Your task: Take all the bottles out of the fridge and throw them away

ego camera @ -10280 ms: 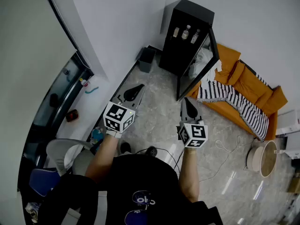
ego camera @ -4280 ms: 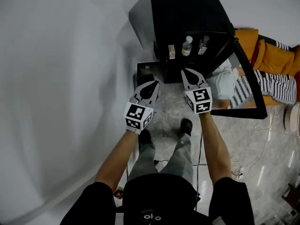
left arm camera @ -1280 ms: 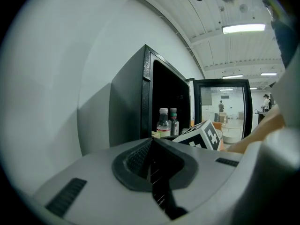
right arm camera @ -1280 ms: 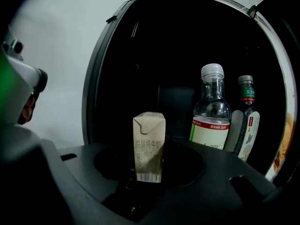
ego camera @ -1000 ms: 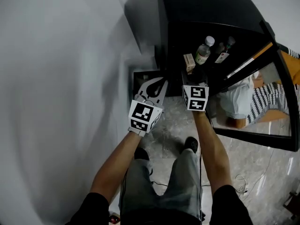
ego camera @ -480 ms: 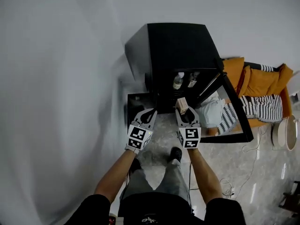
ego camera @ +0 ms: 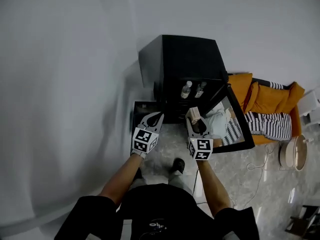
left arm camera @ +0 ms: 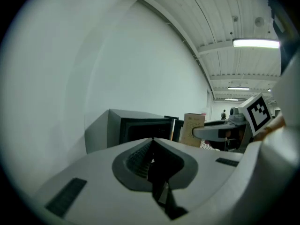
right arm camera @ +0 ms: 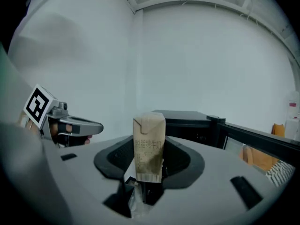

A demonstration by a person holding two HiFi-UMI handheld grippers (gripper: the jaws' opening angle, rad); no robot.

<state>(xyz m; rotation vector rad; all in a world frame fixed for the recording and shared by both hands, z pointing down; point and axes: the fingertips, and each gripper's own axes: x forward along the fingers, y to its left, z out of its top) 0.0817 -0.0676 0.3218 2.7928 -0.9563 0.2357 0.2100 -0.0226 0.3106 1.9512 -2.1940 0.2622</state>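
Note:
The black fridge [ego camera: 182, 59] stands open, with a clear bottle [ego camera: 186, 89] and a darker one [ego camera: 199, 90] on its shelf. My right gripper [ego camera: 196, 124] is shut on a small brown milk carton [ego camera: 194, 115], held upright in front of the fridge. In the right gripper view the carton [right arm camera: 149, 144] stands between the jaws of that gripper [right arm camera: 149, 161]. My left gripper [ego camera: 154, 118] is shut with nothing in it, level with the right one and to its left. Its closed jaws [left arm camera: 152, 142] point toward the fridge [left arm camera: 136, 125].
A dark bin [ego camera: 141, 108] sits on the floor left of the fridge, under my left gripper. The fridge's glass door [ego camera: 235, 129] swings out to the right. Beyond it are an orange sofa [ego camera: 270, 96] with a striped blanket [ego camera: 272, 125] and a round basket [ego camera: 292, 153].
Both grippers have risen and drawn back from the fridge. The brown carton has left the shelf and come away in my right gripper.

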